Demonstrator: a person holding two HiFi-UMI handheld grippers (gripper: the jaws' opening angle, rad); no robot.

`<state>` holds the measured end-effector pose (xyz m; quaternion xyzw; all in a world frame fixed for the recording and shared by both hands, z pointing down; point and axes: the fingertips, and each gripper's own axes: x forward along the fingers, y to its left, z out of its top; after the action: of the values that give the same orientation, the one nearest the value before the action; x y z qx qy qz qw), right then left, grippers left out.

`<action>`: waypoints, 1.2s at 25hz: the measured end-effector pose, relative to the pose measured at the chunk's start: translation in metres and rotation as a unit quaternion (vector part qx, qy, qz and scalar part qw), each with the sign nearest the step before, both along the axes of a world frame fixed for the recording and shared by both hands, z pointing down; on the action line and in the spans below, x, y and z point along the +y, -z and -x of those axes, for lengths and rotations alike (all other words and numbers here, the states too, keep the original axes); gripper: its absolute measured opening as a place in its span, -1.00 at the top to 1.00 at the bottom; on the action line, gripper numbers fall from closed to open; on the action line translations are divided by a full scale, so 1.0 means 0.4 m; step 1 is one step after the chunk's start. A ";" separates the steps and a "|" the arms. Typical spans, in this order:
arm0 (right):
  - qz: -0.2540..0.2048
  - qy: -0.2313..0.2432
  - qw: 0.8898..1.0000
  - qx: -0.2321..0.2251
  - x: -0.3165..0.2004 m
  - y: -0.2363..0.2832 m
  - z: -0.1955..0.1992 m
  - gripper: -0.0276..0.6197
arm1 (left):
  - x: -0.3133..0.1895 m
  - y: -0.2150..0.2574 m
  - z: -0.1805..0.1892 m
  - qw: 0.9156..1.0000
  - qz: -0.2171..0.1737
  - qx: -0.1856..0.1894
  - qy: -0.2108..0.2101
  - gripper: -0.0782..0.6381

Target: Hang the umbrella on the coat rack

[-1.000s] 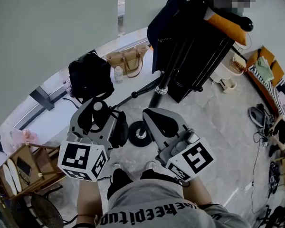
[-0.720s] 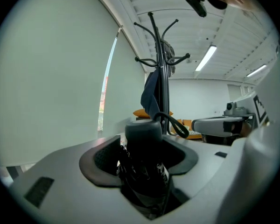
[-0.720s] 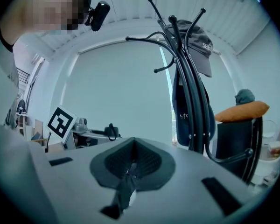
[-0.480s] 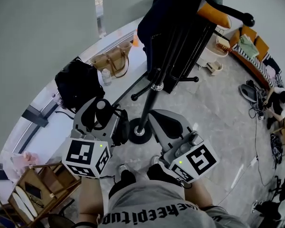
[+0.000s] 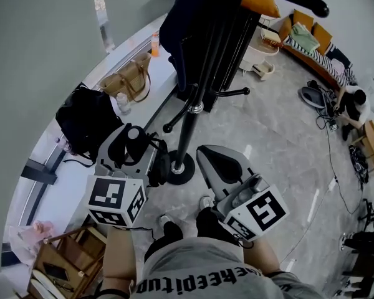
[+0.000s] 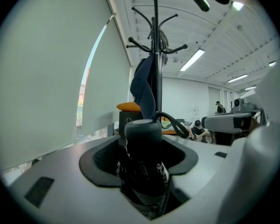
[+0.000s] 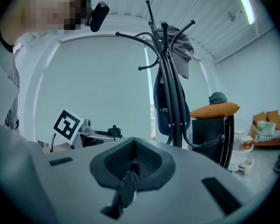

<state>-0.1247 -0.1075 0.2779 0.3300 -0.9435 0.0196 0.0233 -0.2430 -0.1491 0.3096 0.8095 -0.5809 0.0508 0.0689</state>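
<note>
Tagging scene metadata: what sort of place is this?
Probably an office or lab room: strip ceiling lights, a wide roller blind over the window, and a coat rack standing on a polished floor.

The head view looks steeply down from above and behind both claws. It takes in the left gripper [image 5: 134, 145], the right gripper [image 5: 219, 164] and the foot of the coat rack [image 5: 188, 120] just ahead of their tips. Each gripper view sits low and close behind its own jaws, tilted upward. The clamped umbrella [image 6: 142, 143] fills the left one's foreground. All three views share the rack beyond the jaws, and each gripper view catches the other claw at its side.
</note>
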 end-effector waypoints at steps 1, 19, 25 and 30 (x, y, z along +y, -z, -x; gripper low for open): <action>0.001 -0.006 1.000 0.001 0.000 -0.002 -0.003 0.88 | -0.006 -0.003 -0.003 1.000 0.000 0.000 -0.005 0.06; 0.003 -0.062 0.998 0.007 -0.022 -0.008 -0.046 0.88 | -0.099 -0.018 -0.018 0.999 0.007 -0.006 -0.034 0.06; 0.002 -0.063 0.998 0.009 -0.032 -0.008 -0.040 0.88 | -0.111 -0.037 -0.023 0.999 0.015 -0.016 -0.039 0.06; 0.004 -0.066 0.998 0.010 -0.035 -0.014 -0.040 0.88 | -0.113 -0.061 -0.022 0.999 0.022 -0.023 -0.039 0.06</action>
<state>-0.1088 -0.1216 0.2836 0.3915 -0.9193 0.0213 0.0331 -0.2341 -0.1944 0.3339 0.8284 -0.5491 0.0848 0.0708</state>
